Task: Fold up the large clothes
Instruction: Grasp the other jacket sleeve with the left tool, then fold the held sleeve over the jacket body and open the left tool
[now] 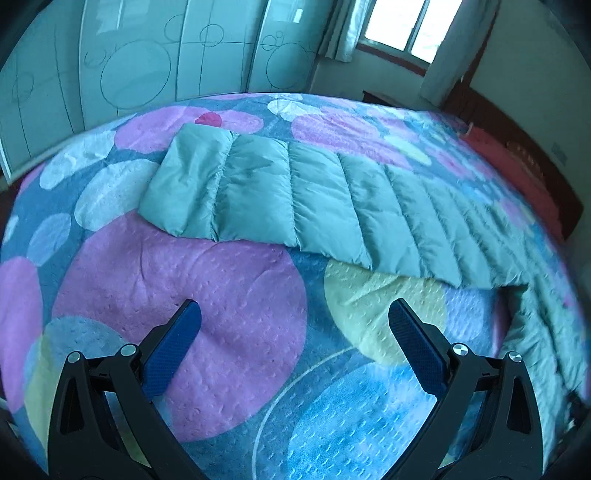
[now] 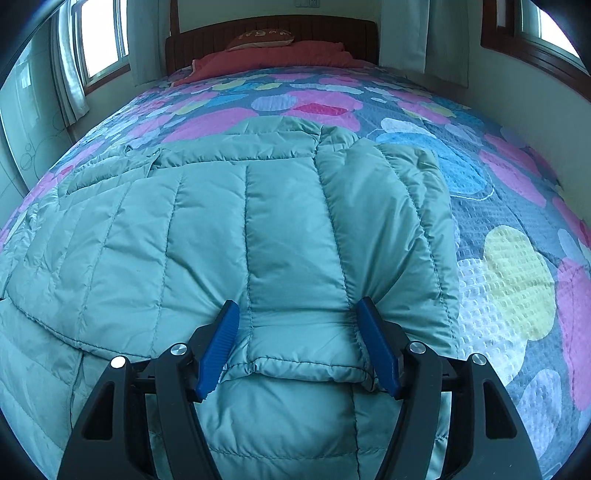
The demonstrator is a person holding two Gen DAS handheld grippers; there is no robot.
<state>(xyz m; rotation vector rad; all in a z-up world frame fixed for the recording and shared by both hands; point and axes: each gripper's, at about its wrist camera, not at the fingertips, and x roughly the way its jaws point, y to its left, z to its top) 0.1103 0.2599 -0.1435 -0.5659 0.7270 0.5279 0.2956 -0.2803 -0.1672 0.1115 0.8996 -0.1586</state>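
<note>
light: cool daylight from windows (image 1: 402,27) (blown out) | edges: fisheye-bent, dark | blur: right side, left view

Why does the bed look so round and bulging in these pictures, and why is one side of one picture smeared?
Both views come through a fisheye lens, so the flat bedspread bulges like a dome with dark corners around it. In the left wrist view the right edge is smeared, blurring the puffy jacket there; its window is blown out white. The right wrist view is sharp throughout, with soft daylight and a bluish cast.
</note>
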